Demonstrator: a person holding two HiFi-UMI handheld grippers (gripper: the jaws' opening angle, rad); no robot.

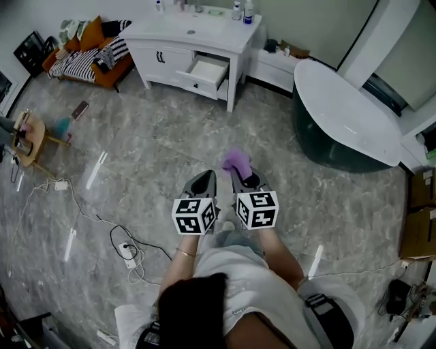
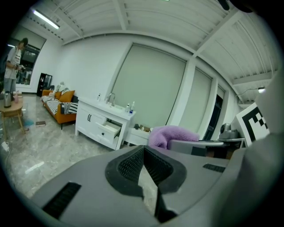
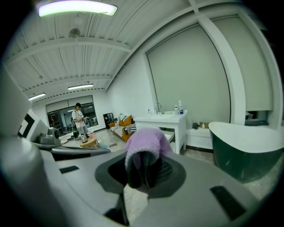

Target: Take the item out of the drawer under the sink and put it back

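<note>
Right under the head camera are your own head and shoulders, and just ahead of them your two grippers side by side, marker cubes facing you. Your left gripper (image 1: 206,178) has its jaws brought together at the tips with nothing between them; in the left gripper view its ribbed pads (image 2: 131,165) meet in a narrow V. Your right gripper (image 1: 240,174) is clamped on a fluffy purple cloth (image 1: 236,161), which bulges up and forward past the jaw tips. In the right gripper view that cloth (image 3: 144,146) fills the gap between the pads and hides the tips.

You hold the cloth above the grey marble floor (image 1: 157,150), well apart from the white vanity (image 1: 191,34) at the far wall. One drawer (image 1: 208,70) on the vanity's right side stands pulled out; you cannot tell what lies in it. Bottles (image 1: 245,12) stand on the vanity top beside the basin. An oval bathtub (image 1: 340,109) sits to the right, and an orange sofa (image 1: 88,58) with striped cushions to the left.
</note>
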